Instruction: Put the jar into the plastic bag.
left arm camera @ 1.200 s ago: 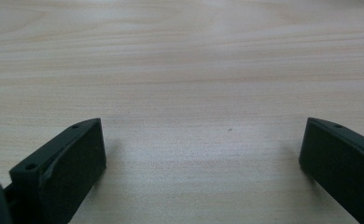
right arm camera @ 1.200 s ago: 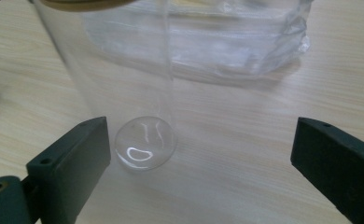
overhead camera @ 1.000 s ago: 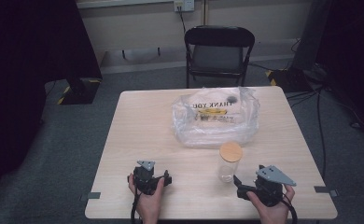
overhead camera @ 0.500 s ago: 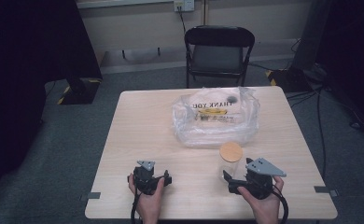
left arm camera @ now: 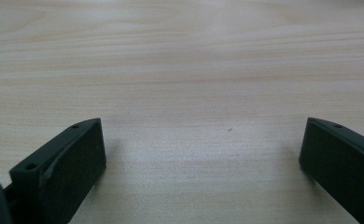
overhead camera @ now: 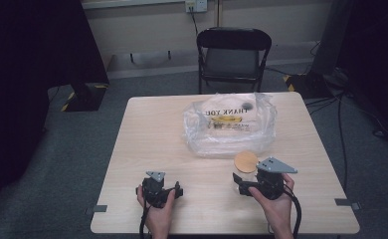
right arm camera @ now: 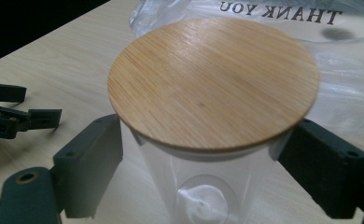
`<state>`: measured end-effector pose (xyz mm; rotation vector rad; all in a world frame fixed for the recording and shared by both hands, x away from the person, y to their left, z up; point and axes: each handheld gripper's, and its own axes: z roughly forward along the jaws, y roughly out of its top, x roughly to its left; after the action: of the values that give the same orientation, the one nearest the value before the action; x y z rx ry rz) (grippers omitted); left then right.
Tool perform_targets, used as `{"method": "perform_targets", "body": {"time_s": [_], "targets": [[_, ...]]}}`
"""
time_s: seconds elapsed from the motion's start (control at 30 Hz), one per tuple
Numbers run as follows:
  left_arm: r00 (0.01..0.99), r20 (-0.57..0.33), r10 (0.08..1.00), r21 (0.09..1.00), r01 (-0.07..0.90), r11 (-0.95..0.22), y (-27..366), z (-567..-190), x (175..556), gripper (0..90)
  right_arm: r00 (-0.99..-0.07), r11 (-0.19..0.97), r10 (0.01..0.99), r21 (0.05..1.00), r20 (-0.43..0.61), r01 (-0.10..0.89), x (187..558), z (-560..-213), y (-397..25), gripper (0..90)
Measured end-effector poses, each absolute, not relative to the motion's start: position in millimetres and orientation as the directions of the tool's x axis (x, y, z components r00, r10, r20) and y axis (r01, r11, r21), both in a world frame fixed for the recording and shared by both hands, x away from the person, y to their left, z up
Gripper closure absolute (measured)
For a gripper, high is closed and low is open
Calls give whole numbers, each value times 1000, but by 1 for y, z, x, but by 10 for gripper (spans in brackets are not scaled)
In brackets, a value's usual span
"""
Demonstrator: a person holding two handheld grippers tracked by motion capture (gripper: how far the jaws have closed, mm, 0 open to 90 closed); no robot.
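A clear glass jar (overhead camera: 242,177) with a round bamboo lid (overhead camera: 245,162) stands on the wooden table (overhead camera: 152,134) near the front right. My right gripper (overhead camera: 242,180) is open, with its jaws on either side of the jar (right arm camera: 208,186) just under the lid (right arm camera: 213,79); a thin gap shows at each side. My left gripper (overhead camera: 175,188) rests low over the table's front left, open, with bare wood (left arm camera: 199,93) between its jaws. It also appears at the left edge of the right gripper view as the left gripper (right arm camera: 12,116).
A crumpled clear plastic bag (overhead camera: 229,124) printed "THANK YOU" lies just behind the jar, also seen as the bag (right arm camera: 348,84). A black folding chair (overhead camera: 232,55) stands beyond the table's far edge. Cables trail on the floor at the right.
My right gripper has moved left and forward to the jar, so its jaws now straddle it. The left gripper has stayed put.
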<state>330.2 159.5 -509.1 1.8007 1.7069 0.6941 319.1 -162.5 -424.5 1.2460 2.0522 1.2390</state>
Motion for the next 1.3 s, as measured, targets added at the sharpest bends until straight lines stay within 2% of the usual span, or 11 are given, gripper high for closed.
{"method": "perform_targets", "body": {"time_s": [0.47,0.63,1.3], "targets": [[56,-9,998,704,709,-34,159,-509,330,0,-511,215,855,837,87,503,333,-429,-161,221],[56,-8,998,704,710,-35,160,-509,330,0,-514,237,855,839,59,490,333,-427,-160,242],[57,-8,998,704,710,-35,160,-509,330,0,-500,231,864,843,52,486,330,-425,-162,257]]}}
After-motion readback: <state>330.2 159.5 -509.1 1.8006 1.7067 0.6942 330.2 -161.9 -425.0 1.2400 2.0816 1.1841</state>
